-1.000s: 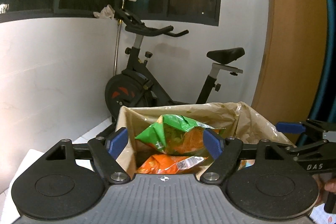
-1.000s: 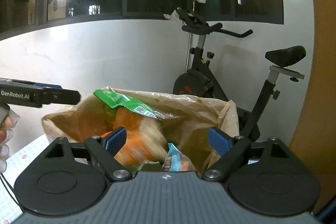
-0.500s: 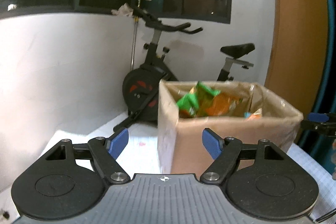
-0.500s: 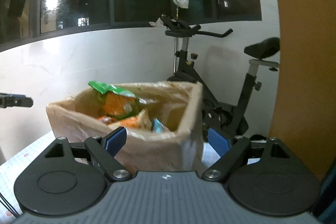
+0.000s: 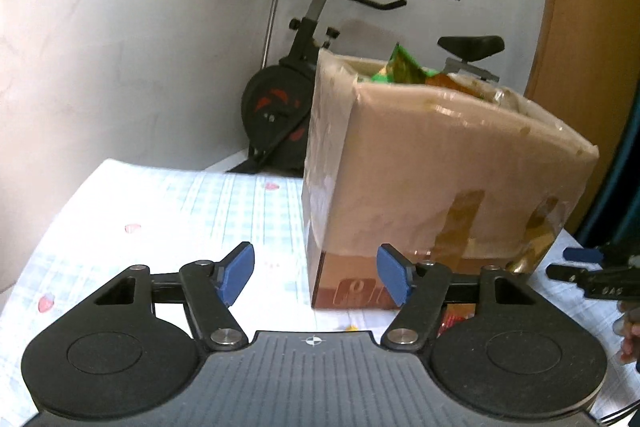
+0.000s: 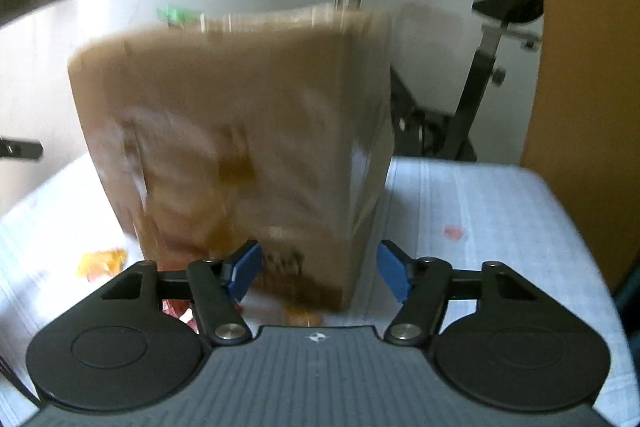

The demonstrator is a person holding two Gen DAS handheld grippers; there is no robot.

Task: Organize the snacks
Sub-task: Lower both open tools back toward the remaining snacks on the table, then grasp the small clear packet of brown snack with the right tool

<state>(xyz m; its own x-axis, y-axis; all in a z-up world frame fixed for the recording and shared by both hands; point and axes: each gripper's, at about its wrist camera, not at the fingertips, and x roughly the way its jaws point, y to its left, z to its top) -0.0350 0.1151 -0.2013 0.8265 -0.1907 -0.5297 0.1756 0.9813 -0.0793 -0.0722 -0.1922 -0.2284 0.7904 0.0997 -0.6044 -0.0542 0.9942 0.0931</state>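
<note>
Now both tools tilt down at the box [image 5: 440,163]; jaws just narrowed, empty.

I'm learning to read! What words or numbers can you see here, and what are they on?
"DAS": on the right claw, at the left wrist view's right edge.
Print low on the cardboard box: too blurred to read.
Mark on the left claw, in the right wrist view: too small to read.
Both claws' jaws have just been closing, nothing gripped between them.
</note>
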